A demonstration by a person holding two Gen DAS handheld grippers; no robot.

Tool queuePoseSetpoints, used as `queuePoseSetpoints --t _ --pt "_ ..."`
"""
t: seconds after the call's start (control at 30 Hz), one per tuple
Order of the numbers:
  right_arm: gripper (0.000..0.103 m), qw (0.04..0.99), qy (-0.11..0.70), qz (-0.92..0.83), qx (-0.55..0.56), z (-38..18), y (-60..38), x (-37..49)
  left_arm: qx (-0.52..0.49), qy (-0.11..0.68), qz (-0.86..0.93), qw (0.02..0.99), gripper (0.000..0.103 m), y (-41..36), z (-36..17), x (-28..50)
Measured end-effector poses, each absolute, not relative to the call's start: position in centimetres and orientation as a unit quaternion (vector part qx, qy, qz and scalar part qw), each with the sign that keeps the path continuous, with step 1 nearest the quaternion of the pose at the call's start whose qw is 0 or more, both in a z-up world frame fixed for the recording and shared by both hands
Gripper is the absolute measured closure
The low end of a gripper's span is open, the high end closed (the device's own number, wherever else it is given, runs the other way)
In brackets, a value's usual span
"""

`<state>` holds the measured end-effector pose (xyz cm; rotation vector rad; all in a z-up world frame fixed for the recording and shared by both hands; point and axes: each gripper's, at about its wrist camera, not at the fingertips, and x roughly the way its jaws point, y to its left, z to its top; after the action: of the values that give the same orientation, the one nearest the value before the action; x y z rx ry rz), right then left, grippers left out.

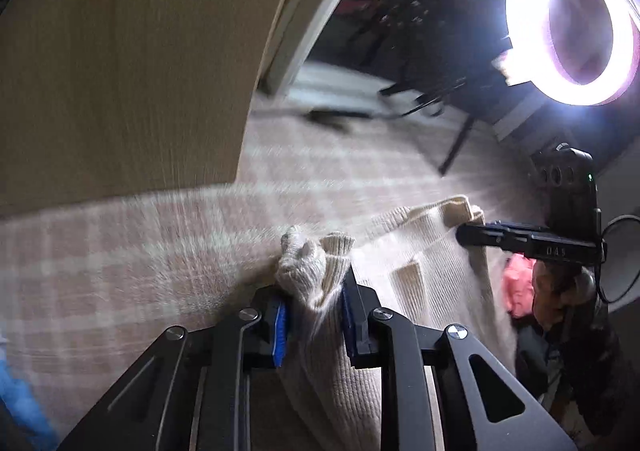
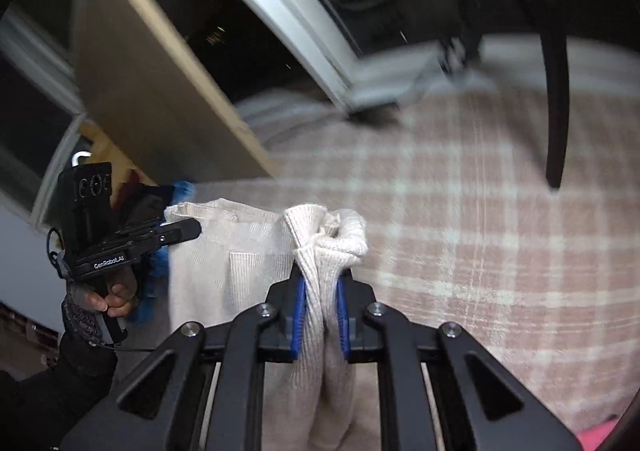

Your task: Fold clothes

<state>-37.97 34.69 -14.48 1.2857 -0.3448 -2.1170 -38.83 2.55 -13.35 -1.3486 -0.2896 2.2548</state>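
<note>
From my left wrist camera I see the left gripper (image 1: pixel 314 307) clamped on a bunched corner of the cream knit garment (image 1: pixel 424 263), which hangs above the pink checked bedspread (image 1: pixel 140 251), with the right gripper (image 1: pixel 472 233) pinching its far corner beside a glowing ring light (image 1: pixel 572 23). From my right wrist camera, the right gripper (image 2: pixel 320 309) is clamped on another bunched corner of the garment (image 2: pixel 256 251), while a gloved hand (image 2: pixel 100 299) holds the left gripper (image 2: pixel 188 229) at the opposite corner over the bedspread (image 2: pixel 480 231).
</note>
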Motion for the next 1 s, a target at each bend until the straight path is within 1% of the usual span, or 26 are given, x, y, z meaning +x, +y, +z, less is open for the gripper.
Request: queuePoseSetpoints --t 0.07,0.13,0.2,0.23,0.27,0.33,0.4,0.47,0.53,0.63,0.67,0.7,0.73,0.77,0.83,0.9,0.97,1.0 --pt "0.090 0.320 -0.122 -0.827 0.446 -10.1 34.9 -35.9 -0.462 -0.095 0.843 0.258 0.084 2.6 -9.4 -37.3" --pt "0.090 0.325 -0.112 -0.848 0.402 -5.9 35.2 -33.7 -0.413 -0.081 0.867 0.267 0.084 2.6 -4.2 -34.9" --pt "0.090 0.330 -0.092 -0.868 0.360 -2.5 35.5 -30.9 -0.371 -0.065 0.884 0.276 0.084 2.6 -0.3 -32.2" --pt "0.090 0.334 -0.076 -0.875 0.341 -1.2 35.6 -29.2 -0.346 -0.054 0.894 0.281 0.084 2.7 1.8 -30.4" --pt "0.090 0.334 -0.062 -0.881 0.330 -0.4 35.7 -27.5 -0.334 -0.043 0.897 0.285 0.084 2.8 2.8 -28.7" --pt "0.090 0.324 -0.044 -0.884 0.334 -0.6 35.5 -24.3 -0.316 -0.022 0.902 0.291 0.084 3.2 4.2 -25.3" --pt "0.090 0.312 -0.030 -0.882 0.351 -2.9 35.3 -21.4 -0.331 0.003 0.897 0.294 0.084 3.8 2.6 -22.4" --pt "0.090 0.302 -0.022 -0.874 0.380 -7.1 35.3 -17.9 -0.352 0.018 0.887 0.299 0.084 4.3 0.2 -19.6" --pt "0.090 0.291 -0.015 -0.863 0.412 -11.4 35.2 -14.6 -0.400 0.014 0.863 0.308 0.084 4.7 -4.7 -17.0" --pt "0.090 0.274 -0.016 -0.834 0.478 -18.4 34.9 -11.8 -0.513 0.002 0.803 0.303 0.084 5.3 -13.6 -14.2" --pt "0.090 0.269 -0.017 -0.831 0.486 -20.0 35.0 -11.0 -0.536 0.000 0.791 0.297 0.084 5.4 -16.1 -13.2" --pt "0.089 0.264 -0.017 -0.835 0.483 -20.6 35.2 -10.4 -0.544 -0.008 0.784 0.299 0.082 5.3 -17.3 -12.6" --pt "0.088 0.259 -0.017 -0.839 0.478 -20.6 35.4 -9.9 -0.543 -0.018 0.786 0.296 0.080 5.1 -17.8 -12.1" --pt "0.083 0.256 -0.014 -0.840 0.478 -20.4 35.7 -9.6 -0.541 -0.028 0.788 0.291 0.079 4.8 -18.1 -11.7" --pt "0.082 0.252 0.004 -0.839 0.482 -19.5 36.6 -8.5 -0.544 -0.049 0.786 0.291 0.076 4.3 -17.9 -11.1" --pt "0.071 0.249 0.021 -0.837 0.486 -18.7 37.4 -7.4 -0.542 -0.050 0.786 0.293 0.076 4.0 -17.2 -10.0" --pt "0.069 0.246 0.030 -0.837 0.488 -17.8 38.3 -6.5 -0.533 -0.038 0.790 0.300 0.075 3.9 -15.8 -8.7" --pt "0.069 0.247 0.016 -0.841 0.482 -17.0 38.8 -6.3 -0.528 -0.031 0.793 0.303 0.073 3.9 -15.2 -8.2"
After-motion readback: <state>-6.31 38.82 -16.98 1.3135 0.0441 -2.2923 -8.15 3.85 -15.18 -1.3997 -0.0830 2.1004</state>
